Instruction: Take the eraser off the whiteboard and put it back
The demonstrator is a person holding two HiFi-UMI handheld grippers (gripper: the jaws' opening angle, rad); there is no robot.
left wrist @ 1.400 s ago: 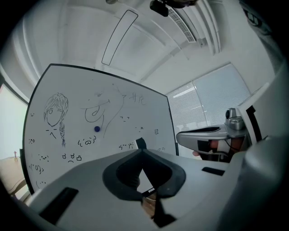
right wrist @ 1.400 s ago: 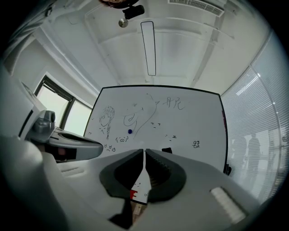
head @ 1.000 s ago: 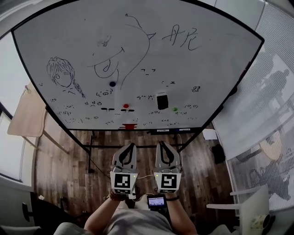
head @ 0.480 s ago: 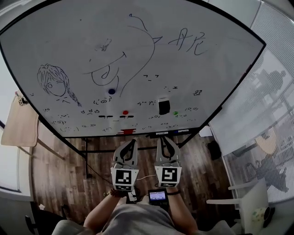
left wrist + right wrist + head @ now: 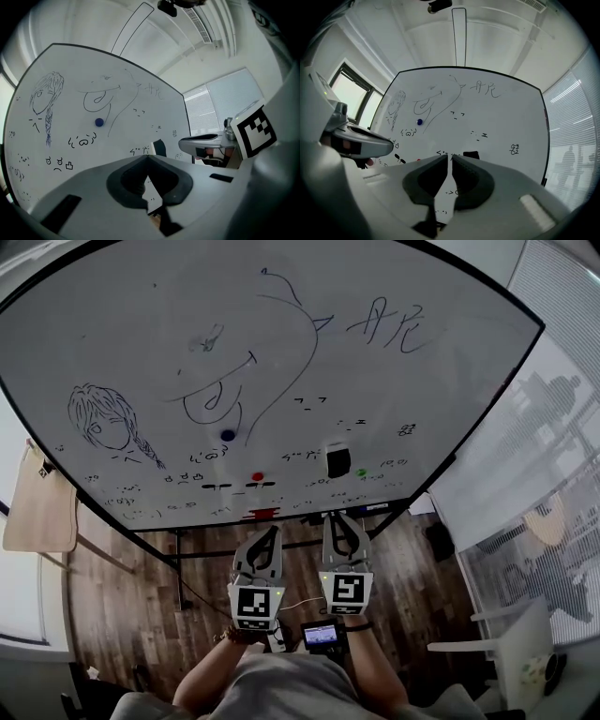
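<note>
Head view: the whiteboard (image 5: 281, 352) stands ahead of me on its frame over a wooden floor (image 5: 122, 615), covered in pen sketches and small marks. The eraser (image 5: 337, 460), a dark block, sits on the board's lower right area, between a red magnet (image 5: 258, 476) to its left and a green magnet (image 5: 360, 472) just beside it on the right; a blue magnet (image 5: 228, 435) lies higher and further left. My left gripper (image 5: 266, 532) and right gripper (image 5: 339, 521) are held side by side below the board's bottom edge, both pointing towards the board and well apart from the eraser. The right one is more nearly below the eraser. Left gripper view: my left claw's jaws meet at their tips, with nothing between them. The eraser (image 5: 160, 147) shows just past the tips, a little to the right, on the board surface and not touched. The right gripper's body crosses the frame on the right. Right gripper view: my right claw's jaws stand together but for a thin slit, and nothing is held in it. The eraser (image 5: 471, 154) shows just above the right jaw's tip, resting on the board, untouched.
</note>
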